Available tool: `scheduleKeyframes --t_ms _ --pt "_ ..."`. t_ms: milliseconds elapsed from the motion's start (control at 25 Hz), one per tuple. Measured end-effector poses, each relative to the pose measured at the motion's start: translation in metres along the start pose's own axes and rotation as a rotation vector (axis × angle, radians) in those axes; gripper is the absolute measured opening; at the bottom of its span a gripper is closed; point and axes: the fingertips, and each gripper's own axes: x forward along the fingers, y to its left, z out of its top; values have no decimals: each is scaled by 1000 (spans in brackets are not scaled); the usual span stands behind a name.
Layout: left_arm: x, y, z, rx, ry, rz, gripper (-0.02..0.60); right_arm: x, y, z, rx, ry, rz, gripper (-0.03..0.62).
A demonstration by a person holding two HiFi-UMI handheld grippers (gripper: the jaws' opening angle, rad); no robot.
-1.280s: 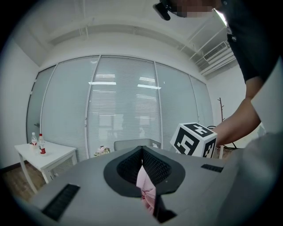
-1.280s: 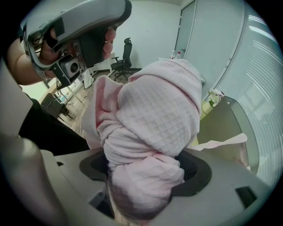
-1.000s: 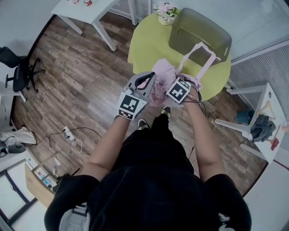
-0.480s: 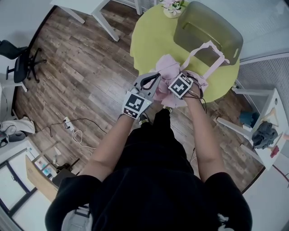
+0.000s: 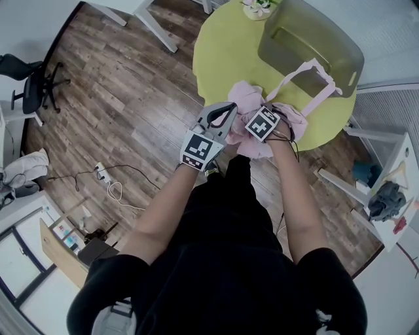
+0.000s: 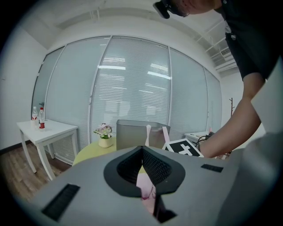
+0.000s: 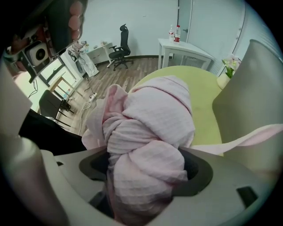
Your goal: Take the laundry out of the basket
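Observation:
A bundled pink garment [image 5: 249,101] lies over the near edge of the round yellow-green table [image 5: 222,52]. Its pink strap [image 5: 304,78] trails up over the rim of the grey basket [image 5: 308,39] behind it. My left gripper [image 5: 230,110] reaches level into the bundle from the left; in the left gripper view it [image 6: 143,176] is shut on a fold of the pink cloth [image 6: 146,187]. My right gripper [image 5: 262,129] points steeply down onto the bundle. In the right gripper view it [image 7: 146,176] is shut around a thick wad of the garment [image 7: 150,132].
A flower pot [image 5: 257,6] stands on the table beside the basket. A white table [image 5: 141,10] is at the back left, an office chair [image 5: 29,85] at the far left. A power strip and cable [image 5: 108,186] lie on the wooden floor. A white rack with clothes [image 5: 386,196] stands right.
Both grippers have sunk with the pink garment, bringing the bundle down to the table's near edge. The strap still hangs over the basket rim.

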Motion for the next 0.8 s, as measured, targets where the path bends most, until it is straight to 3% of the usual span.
scheduleKeyframes --t_ms 400,800 --pt "5 1 -8 -15 10 -7 11 22 -2 -1 2 -12 17 413" --pt "11 -4 1 -3 -2 -17 11 -14 -9 6 30 -55 0 413"
